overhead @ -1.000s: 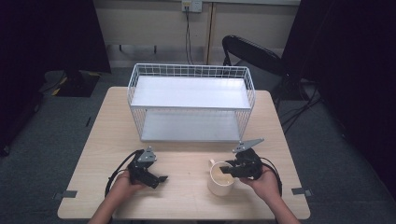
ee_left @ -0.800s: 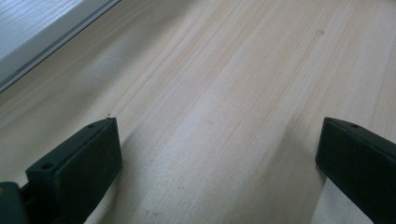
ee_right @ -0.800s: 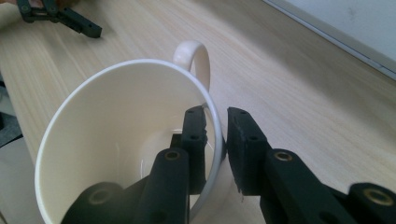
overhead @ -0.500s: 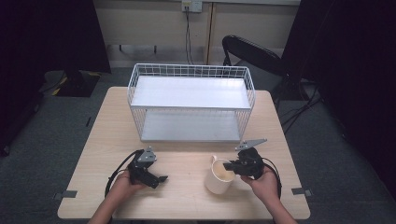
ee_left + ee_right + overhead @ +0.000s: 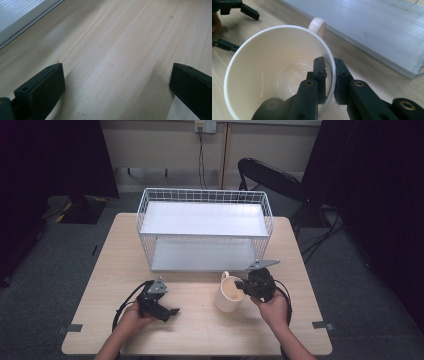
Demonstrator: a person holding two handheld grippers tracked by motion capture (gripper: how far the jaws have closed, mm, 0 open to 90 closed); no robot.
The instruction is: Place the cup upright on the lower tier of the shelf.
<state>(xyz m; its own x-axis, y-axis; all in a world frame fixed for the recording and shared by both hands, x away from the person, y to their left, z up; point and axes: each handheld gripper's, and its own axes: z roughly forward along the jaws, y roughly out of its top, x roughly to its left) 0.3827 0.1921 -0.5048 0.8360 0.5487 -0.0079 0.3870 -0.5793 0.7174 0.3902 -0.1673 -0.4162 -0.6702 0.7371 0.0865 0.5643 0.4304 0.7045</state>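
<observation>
Mug base cut off below, person's forearms cropped at frame bottom

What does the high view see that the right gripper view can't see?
Only the high view takes in the whole white wire basket, the black chair behind the table, and both of the person's hands. Only the right gripper view looks into the cream mug, with the right tongs pinching its rim, one jaw inside and one outside. Both views share the mug, the wooden table, the left tongs and the basket's lower shelf.
</observation>
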